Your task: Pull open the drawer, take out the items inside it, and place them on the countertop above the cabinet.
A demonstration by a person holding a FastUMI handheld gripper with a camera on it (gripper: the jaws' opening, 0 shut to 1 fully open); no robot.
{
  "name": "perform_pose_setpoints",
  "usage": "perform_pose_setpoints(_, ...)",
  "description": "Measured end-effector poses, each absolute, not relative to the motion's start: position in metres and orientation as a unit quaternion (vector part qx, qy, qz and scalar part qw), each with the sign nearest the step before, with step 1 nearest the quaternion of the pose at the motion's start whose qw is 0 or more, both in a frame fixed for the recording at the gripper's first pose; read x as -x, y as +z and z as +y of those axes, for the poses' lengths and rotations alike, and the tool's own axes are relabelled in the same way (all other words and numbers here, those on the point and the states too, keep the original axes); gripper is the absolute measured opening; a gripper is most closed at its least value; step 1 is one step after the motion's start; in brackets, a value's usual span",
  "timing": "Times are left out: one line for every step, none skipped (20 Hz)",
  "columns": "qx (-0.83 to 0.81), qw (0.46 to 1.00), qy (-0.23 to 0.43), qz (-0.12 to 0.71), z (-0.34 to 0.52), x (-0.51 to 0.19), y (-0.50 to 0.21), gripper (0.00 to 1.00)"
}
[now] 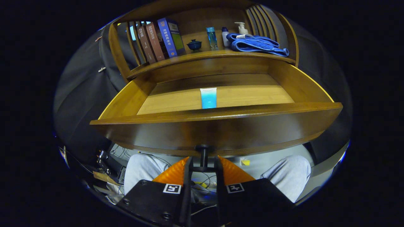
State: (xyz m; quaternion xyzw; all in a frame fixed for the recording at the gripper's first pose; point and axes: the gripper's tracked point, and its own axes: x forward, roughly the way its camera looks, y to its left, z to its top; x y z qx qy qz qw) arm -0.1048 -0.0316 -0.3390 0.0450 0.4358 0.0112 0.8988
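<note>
The wooden drawer [217,126] stands pulled far out of the cabinet, its front panel just ahead of the fingers. My gripper [204,164] is shut on the drawer's dark knob [204,148], with the knob's stem between both fingertips. Inside, a blue and white tube [208,98] lies flat on the drawer floor close behind the front panel, near the middle. Above the drawer runs the countertop [202,56] of the cabinet.
On the countertop stand several books [159,39], a small dark blue lidded cup [194,45], a blue bottle [211,37], a white bottle [224,36], a pump bottle [242,27] and a folded blue towel [255,44]. A person's knees [284,171] show below the drawer.
</note>
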Motion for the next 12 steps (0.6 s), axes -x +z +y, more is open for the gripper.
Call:
perform_pose_setpoints(-0.042,0.901,0.006,0.431,-0.033,0.106,-0.333,0.43)
perform_pose_setpoints(-0.039,0.904,0.004,0.426,-0.033,0.107,-0.327,0.57)
perform_pose_setpoints(-0.033,0.905,-0.001,0.425,-0.037,0.109,-0.323,0.72)
perform_pose_setpoints(-0.035,0.904,0.002,0.425,-0.037,0.099,-0.319,0.86)
perform_pose_setpoints(-0.036,0.906,-0.002,0.422,-0.036,0.118,-0.310,1.00)
perform_pose_setpoints(-0.037,0.908,-0.003,0.417,-0.036,0.118,-0.308,1.00)
perform_pose_setpoints(-0.037,0.911,-0.004,0.410,-0.036,0.122,-0.294,1.00)
perform_pose_setpoints(-0.036,0.915,-0.004,0.401,-0.035,0.123,-0.283,1.00)
perform_pose_setpoints(-0.033,0.921,-0.003,0.388,-0.033,0.122,-0.271,1.00)
perform_pose_setpoints(-0.026,0.926,-0.003,0.376,-0.031,0.118,-0.259,1.00)
perform_pose_setpoints(-0.018,0.931,-0.001,0.365,-0.031,0.112,-0.247,1.00)
perform_pose_setpoints(-0.016,0.935,0.002,0.355,-0.028,0.103,-0.234,1.00)
